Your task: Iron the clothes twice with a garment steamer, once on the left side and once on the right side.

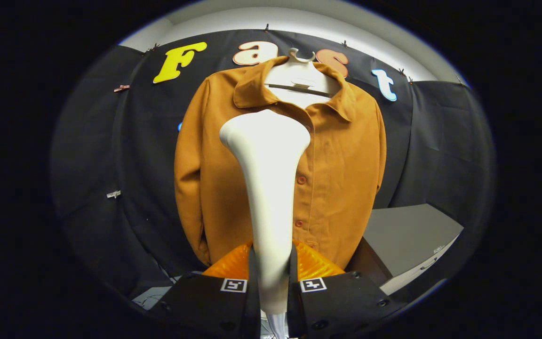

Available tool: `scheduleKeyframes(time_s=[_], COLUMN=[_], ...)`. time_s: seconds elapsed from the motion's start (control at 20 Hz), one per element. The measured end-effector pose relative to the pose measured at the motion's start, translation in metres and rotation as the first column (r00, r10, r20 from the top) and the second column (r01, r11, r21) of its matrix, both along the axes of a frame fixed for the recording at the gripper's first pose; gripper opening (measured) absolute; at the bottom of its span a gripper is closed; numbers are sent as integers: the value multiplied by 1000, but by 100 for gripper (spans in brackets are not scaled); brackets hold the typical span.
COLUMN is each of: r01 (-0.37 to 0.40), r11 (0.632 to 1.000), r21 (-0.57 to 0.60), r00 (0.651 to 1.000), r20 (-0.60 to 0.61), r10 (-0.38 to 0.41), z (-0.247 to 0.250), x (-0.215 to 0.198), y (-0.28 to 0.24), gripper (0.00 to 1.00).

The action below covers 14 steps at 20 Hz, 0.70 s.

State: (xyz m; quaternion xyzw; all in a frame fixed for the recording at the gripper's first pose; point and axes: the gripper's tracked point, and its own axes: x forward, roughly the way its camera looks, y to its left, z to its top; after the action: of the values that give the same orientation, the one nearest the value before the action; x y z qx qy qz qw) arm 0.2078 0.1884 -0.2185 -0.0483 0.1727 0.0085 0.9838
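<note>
Gripper [271, 282] fingers clamped on slim handle of white garment steamer [268, 188], one finger each side; steamer stands upright, wide head raised toward shirt chest, left of button placket; brown shirt [341, 174] hangs on white hanger [300, 77] against booth wall, collar open, buttons fastened lower down; grey desk [412, 235] at right, beyond fingers, beside shirt hem.
</note>
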Motion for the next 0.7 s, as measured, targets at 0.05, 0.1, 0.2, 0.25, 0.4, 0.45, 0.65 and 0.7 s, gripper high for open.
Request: scheduleKeyframes(time_s=[0.05, 0.1, 0.2, 0.25, 0.4, 0.45, 0.65, 0.7], r01=[7, 12, 19, 21, 36, 39, 34, 32], r11=[1000, 1000, 1000, 999, 997, 996, 994, 994], r21=[-3, -9, -26, -38, -68, -78, -100, -105], r00=[1000, 1000, 1000, 1000, 999, 999, 999, 999], r20=[4, 6, 12, 13, 27, 26, -7, -21], r10=[-7, -12, -18, -21, -34, -37, -35, -35], z=[-2, -3, -7, -9, -17, -22, -48, -57], x=[7, 14, 27, 33, 42, 42, 39, 38], y=[4, 8, 16, 17, 17, 16, 12, 10], gripper=[26, 26, 26, 26, 26, 26, 26, 26])
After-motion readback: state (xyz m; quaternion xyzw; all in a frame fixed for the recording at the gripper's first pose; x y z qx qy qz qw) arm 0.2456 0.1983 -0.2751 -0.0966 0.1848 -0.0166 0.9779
